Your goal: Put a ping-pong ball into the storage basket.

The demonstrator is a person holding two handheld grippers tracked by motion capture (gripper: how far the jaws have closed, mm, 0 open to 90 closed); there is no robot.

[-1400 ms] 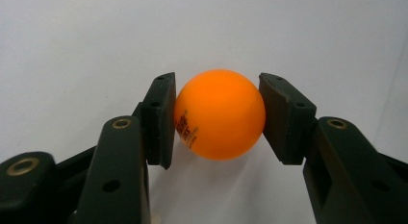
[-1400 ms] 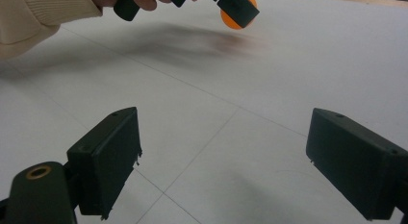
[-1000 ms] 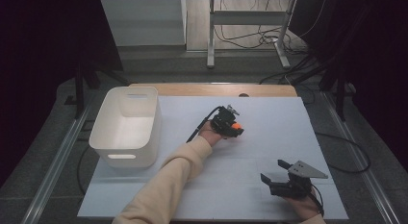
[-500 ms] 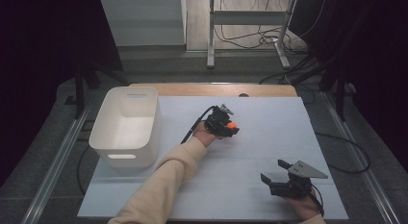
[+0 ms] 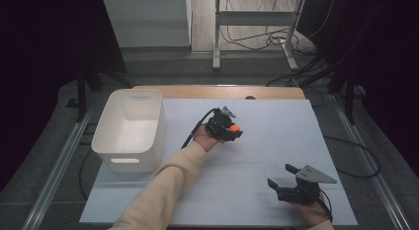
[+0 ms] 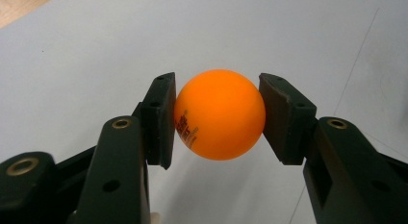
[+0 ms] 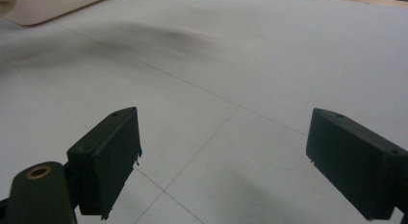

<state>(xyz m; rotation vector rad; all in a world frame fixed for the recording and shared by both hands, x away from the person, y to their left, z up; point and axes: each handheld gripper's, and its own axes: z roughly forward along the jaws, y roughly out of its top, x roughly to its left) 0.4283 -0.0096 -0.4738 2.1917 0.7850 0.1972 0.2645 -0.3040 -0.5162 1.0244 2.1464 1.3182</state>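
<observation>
- Currently left gripper (image 6: 217, 119) clamps orange ball (image 6: 219, 120) by thin side contact; smooth sphere may squirt out.
- Dropped, it rolls across table (image 5: 276, 141), missing white bin (image 5: 129, 129).
- Right gripper (image 7: 223, 161) rests with jaws spread, empty.

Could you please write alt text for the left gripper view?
An orange ball with small dark printed text is clamped between the left gripper, one black pad pressing on each side. Behind it lies a pale grey table mat.
</observation>
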